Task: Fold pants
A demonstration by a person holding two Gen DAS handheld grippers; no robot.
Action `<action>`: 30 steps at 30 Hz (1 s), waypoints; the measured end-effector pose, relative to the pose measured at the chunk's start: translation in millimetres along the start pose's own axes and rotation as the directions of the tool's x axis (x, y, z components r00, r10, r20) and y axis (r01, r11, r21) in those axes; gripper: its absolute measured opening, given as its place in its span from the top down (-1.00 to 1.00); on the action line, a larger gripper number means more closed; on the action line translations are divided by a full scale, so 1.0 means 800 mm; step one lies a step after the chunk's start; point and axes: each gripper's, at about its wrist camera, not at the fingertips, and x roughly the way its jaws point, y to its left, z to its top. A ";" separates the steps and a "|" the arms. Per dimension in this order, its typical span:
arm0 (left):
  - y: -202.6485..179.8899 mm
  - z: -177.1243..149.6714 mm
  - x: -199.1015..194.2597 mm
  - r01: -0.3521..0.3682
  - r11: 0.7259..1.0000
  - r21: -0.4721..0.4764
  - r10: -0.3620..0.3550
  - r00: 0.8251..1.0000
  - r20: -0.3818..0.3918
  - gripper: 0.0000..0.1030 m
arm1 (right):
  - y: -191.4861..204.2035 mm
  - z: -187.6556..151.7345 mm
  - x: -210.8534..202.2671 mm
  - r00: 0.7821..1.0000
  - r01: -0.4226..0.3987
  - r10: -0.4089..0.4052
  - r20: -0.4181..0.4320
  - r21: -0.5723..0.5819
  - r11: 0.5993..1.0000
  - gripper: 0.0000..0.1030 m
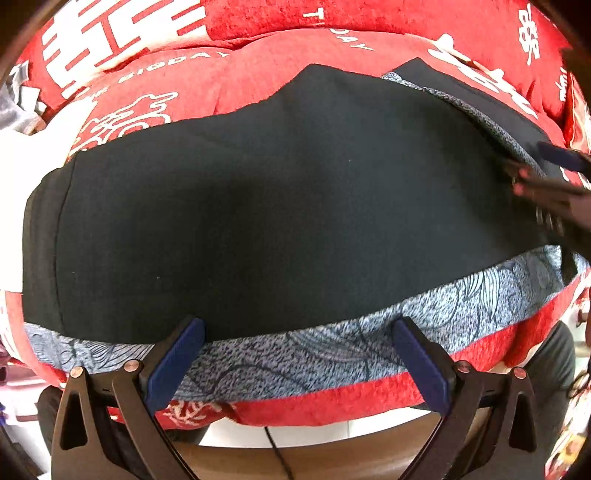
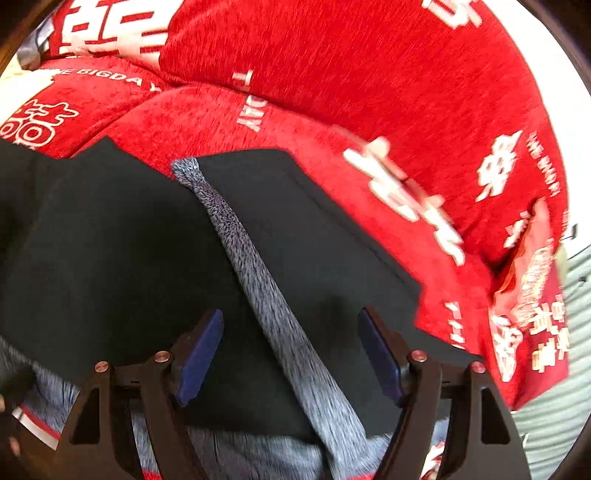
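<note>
smooth black pants — folded, plush red blanket

Both wrist views look steeply down, close over the folded black fabric pants; the shared grey waistband lies at two o'clock in the left view.

The pants are seen as smooth, matt black cloth. The red blanket is shown as fuzzy, napped cloth with white print. The grey sheet is flecked, matt fabric. Each tool is made of matt black plastic with ribbed blue pads and coppery metal pins
</note>
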 end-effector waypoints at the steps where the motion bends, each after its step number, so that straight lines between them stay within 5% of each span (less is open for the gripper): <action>1: 0.002 0.002 -0.005 0.000 1.000 -0.009 0.000 1.000 0.011 -0.99 | -0.009 0.000 0.003 1.000 -0.029 0.029 -0.007 0.019 0.999 0.43; 2: 0.005 0.006 -0.012 -0.003 1.000 -0.020 0.004 1.000 0.030 -0.99 | -0.021 -0.002 0.003 0.999 -0.039 0.040 -0.014 0.049 0.998 0.80; 5: 0.014 0.020 -0.027 -0.028 0.998 -0.057 0.032 0.997 0.070 -0.99 | -0.069 -0.027 -0.009 0.996 -0.089 0.087 0.016 0.205 0.975 0.85; 9: 0.028 0.054 -0.028 -0.044 0.991 -0.124 0.054 0.995 0.081 -0.99 | -0.133 -0.077 -0.024 0.999 -0.032 0.021 0.032 0.381 0.924 0.86; 13: 0.015 0.065 0.010 -0.091 0.992 -0.084 0.093 0.995 0.019 -0.99 | -0.197 -0.148 -0.029 0.999 -0.032 0.032 0.010 0.568 0.823 0.86; 16: 0.017 0.045 0.013 -0.078 0.992 -0.100 0.083 0.995 0.053 -1.00 | -0.222 -0.188 -0.013 0.998 -0.026 0.059 -0.034 0.609 0.793 0.86; 21: 0.028 0.013 0.009 -0.041 0.996 -0.074 0.044 0.999 0.030 -1.00 | -0.240 -0.226 0.009 0.989 -0.116 0.146 0.007 0.652 0.750 0.83; 24: 0.033 0.005 0.003 -0.054 0.996 -0.072 0.055 0.998 0.020 -1.00 | -0.249 -0.229 0.013 0.986 -0.158 0.150 0.068 0.650 0.743 0.50; 26: 0.033 0.007 -0.001 -0.077 0.994 -0.077 0.078 0.997 0.014 -1.00 | -0.261 -0.229 0.015 0.984 -0.176 0.148 0.098 0.654 0.735 -0.15; 28: 0.030 0.011 -0.008 -0.114 0.991 -0.072 0.116 0.993 0.024 -1.00 | -0.274 -0.232 0.015 0.976 -0.219 0.155 0.154 0.662 0.717 -0.47; 30: 0.027 0.016 -0.013 -0.110 0.992 -0.066 0.113 0.993 0.034 -1.00 | -0.287 -0.238 0.018 0.965 -0.262 0.167 0.203 0.682 0.683 -0.50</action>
